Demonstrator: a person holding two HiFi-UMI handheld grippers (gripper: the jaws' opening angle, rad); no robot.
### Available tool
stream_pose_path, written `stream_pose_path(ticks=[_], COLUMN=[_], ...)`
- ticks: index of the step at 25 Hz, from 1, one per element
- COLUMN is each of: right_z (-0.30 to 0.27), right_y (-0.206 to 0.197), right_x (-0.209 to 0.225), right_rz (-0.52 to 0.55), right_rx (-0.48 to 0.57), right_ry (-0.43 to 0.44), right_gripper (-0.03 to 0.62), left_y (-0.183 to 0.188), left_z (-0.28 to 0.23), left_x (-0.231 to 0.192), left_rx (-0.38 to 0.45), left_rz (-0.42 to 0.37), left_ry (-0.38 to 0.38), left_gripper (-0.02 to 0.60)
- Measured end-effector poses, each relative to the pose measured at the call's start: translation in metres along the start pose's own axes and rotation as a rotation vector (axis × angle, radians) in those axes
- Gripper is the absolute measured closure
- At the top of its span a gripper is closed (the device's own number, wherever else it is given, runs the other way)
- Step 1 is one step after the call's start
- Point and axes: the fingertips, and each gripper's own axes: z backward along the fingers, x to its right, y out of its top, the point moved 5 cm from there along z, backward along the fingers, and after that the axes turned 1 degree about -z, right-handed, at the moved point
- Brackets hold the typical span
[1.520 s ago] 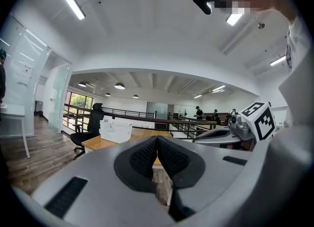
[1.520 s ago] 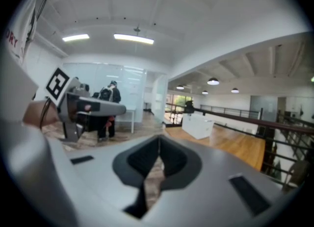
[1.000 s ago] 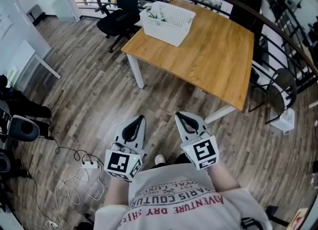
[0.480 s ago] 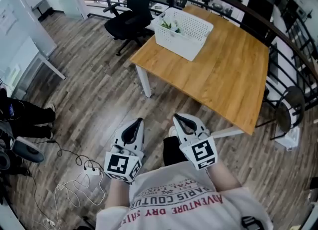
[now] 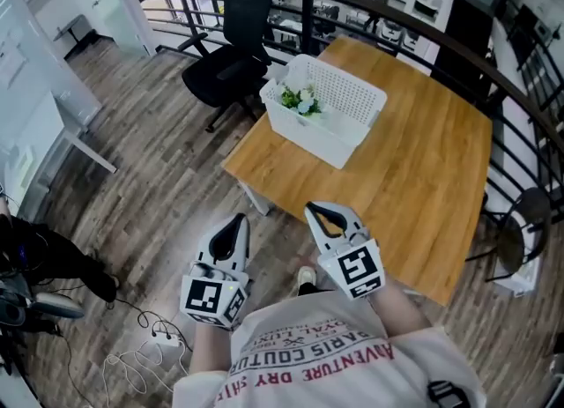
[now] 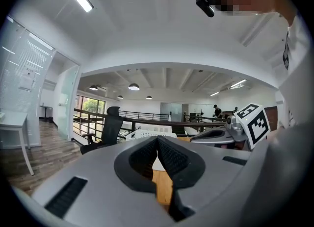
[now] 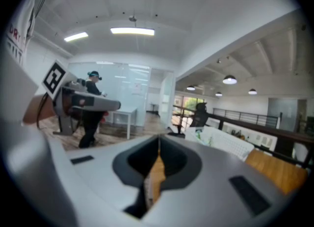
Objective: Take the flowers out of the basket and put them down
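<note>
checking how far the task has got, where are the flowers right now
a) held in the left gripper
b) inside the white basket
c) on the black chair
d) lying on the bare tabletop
b: the flowers sit at the left end of the white basket, which stands on the wooden table.

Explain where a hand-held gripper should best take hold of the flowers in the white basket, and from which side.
Probably low on the flowers, under the blooms, coming from above: the basket is open-topped and its walls close them in at one end. Stems cannot be made out.
</note>
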Motion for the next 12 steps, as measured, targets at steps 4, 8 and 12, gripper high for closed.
stream_pose_path(ticks=[4, 8, 12], right_z=[-0.024, -0.035, -0.044], right_y=[-0.007, 0.004, 0.018], right_x=[0.057, 0.112, 0.144], right_rz=[0.0, -0.047, -0.077], right_rx=[-0.023, -0.032, -0.04], right_ry=[-0.044, -0.078, -0.138], right_gripper=[0.565, 0.565, 0.566], left_y=[0.001, 0.016, 0.03], left_z=[-0.066, -0.125, -0.173], left_x=[-0.006, -0.006, -0.019], left_rx=[-0.003, -0.034, -0.055], left_rz=[0.007, 0.022, 0.034], left_ry=[-0.032, -0.071, -0.128], left_gripper=[0.555, 0.555, 0.555])
